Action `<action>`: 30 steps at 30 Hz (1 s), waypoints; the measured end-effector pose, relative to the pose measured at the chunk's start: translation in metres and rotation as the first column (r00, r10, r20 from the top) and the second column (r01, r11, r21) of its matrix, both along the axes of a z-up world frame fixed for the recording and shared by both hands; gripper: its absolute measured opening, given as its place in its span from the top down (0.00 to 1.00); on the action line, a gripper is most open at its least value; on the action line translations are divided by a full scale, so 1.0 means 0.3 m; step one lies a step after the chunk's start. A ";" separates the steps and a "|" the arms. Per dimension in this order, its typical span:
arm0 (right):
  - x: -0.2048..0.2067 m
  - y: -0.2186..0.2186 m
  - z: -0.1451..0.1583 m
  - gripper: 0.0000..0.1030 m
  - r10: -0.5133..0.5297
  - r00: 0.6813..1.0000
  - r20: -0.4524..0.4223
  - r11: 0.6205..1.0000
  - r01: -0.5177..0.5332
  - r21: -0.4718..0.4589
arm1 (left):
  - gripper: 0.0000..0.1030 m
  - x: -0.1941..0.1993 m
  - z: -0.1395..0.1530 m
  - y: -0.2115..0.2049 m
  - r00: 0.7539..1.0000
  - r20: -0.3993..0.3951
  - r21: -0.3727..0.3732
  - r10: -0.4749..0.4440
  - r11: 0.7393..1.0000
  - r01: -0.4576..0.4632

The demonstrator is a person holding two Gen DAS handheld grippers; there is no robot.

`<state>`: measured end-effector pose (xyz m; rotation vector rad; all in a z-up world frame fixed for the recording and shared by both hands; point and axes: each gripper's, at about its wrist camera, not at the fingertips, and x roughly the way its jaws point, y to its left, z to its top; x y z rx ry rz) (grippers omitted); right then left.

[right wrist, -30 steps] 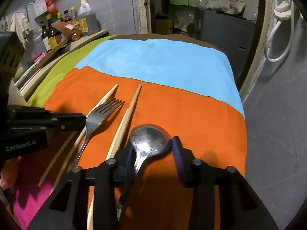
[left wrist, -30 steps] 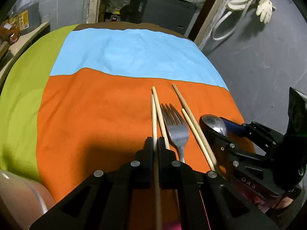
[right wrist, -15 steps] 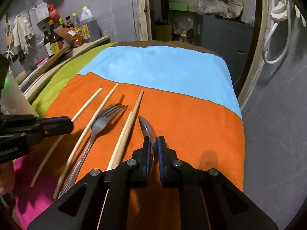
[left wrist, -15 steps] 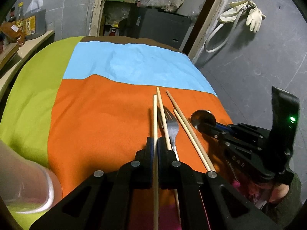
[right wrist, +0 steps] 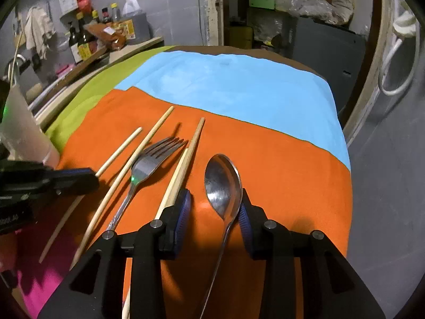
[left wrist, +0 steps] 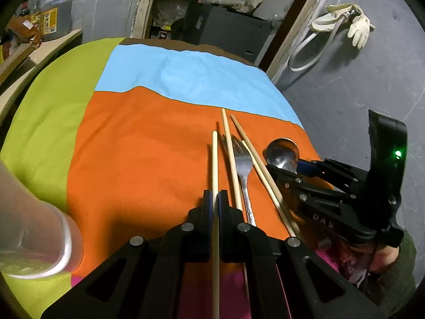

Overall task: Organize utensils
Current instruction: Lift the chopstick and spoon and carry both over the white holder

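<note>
Four chopsticks, a fork [right wrist: 148, 164] and a spoon [right wrist: 223, 183] are ours to sort on the counter [right wrist: 279, 164]. Our left hand-held gripper [left wrist: 215, 202] is pressed together on one chopstick [left wrist: 214, 164], which runs straight ahead between its pads. Just right of that gripper lie a second chopstick [left wrist: 230, 159], the fork, then a crossed pair of chopsticks [left wrist: 255, 162].

Our right hand-held gripper [right wrist: 213, 207] has just been opening and stands spread, the spoon lying between its pads against the right one, not pinched. The crossed pair sits just beside its left pad.

What could go wrong: the thin chopstick may pivot or slip in the left pinch, since it is gripped near mid-length. If we close the right gripper off-centre, the spoon's narrow neck may skid aside, or the left pad may nudge the neighbouring chopsticks out of line.
</note>
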<state>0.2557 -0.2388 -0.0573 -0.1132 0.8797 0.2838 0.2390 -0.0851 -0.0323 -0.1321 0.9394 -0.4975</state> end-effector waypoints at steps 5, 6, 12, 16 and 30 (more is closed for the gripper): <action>0.000 -0.006 0.000 0.84 -0.020 1.000 0.012 1.000 0.020 -0.015 | 0.98 -0.016 0.009 0.011 1.000 0.011 -0.019 0.008 1.000 -0.008; -0.003 -0.004 0.001 0.90 -0.020 1.000 0.018 1.000 0.021 -0.018 | 0.98 -0.022 0.013 0.014 1.000 0.020 -0.023 0.009 1.000 -0.008; -0.046 0.008 0.032 0.97 -0.045 0.993 0.113 0.997 0.053 -0.065 | 0.98 -0.083 0.065 0.029 0.992 0.125 -0.055 0.021 0.998 -0.014; -0.129 0.023 0.089 0.97 -0.070 0.959 0.275 0.990 0.100 -0.097 | 0.98 -0.140 0.107 0.053 0.970 0.239 -0.106 0.053 0.994 -0.028; -0.323 0.094 0.289 0.97 -0.185 0.753 0.631 0.982 0.159 0.098 | 0.98 -0.280 0.287 0.171 0.810 0.546 -0.251 0.212 0.964 -0.083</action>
